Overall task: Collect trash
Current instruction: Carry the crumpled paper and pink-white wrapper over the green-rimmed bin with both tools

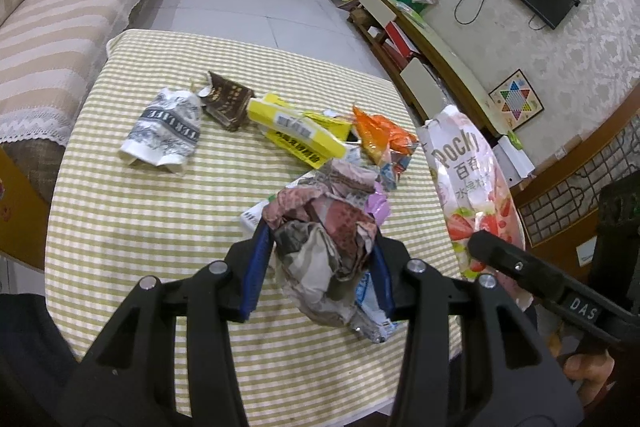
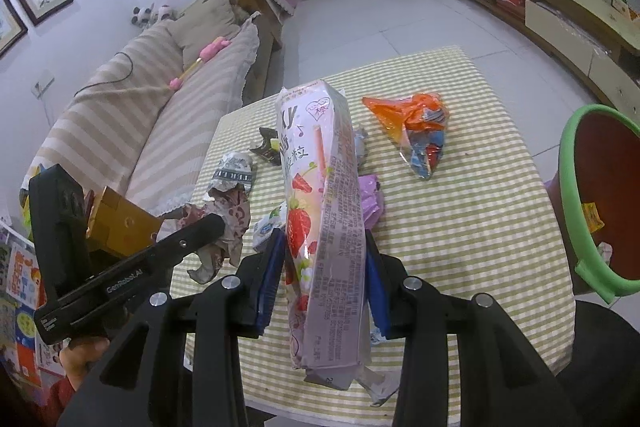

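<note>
Two tools are loaded: your left tool (image 1: 318, 267) is clamped on a crumpled paper wad (image 1: 320, 247) above the bench (image 1: 120, 227), and your right tool (image 2: 325, 279) grips the Pocky bag (image 2: 320, 207) upright, left of the green-rimmed bin (image 2: 570, 195).

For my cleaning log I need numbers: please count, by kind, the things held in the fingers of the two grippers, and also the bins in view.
Crumpled paper wad, in the left gripper: 1
Pocky snack bag, in the right gripper: 1
Green-rimmed bin: 1
Total: 3
</note>
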### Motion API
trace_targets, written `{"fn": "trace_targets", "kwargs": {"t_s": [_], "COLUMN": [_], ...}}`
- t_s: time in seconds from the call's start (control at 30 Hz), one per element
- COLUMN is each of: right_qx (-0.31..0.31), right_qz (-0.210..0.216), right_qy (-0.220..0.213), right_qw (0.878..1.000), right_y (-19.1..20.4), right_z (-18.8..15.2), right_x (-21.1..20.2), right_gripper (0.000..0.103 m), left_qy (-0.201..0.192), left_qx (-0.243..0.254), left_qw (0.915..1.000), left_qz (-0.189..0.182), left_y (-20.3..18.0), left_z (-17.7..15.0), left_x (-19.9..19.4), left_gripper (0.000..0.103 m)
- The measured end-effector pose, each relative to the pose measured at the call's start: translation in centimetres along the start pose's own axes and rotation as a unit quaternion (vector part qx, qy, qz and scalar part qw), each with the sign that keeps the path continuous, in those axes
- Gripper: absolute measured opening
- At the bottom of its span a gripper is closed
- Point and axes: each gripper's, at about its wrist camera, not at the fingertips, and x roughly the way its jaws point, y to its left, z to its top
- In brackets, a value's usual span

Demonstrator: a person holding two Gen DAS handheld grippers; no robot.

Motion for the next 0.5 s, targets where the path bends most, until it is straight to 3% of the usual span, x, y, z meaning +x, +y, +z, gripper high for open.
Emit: {"fn": "trace_targets", "kwargs": {"t_s": [0.5], "right_qx": [0.032], "right_qz": [-0.009], "right_qy": [-0.013], "right_qw": [0.999], "right_y": [-3.1], "right_z": [-0.6], "right_x": [-1.7], "right_gripper": [0.037], "left_qy": [0.009], "left_qx": [0.035], "left_qw": [0.9993], "left_qz": [-0.009], "left_y": [-3.0], "left_z": [0.4], "left_x": [1.3], "left_gripper": [0.043]}}
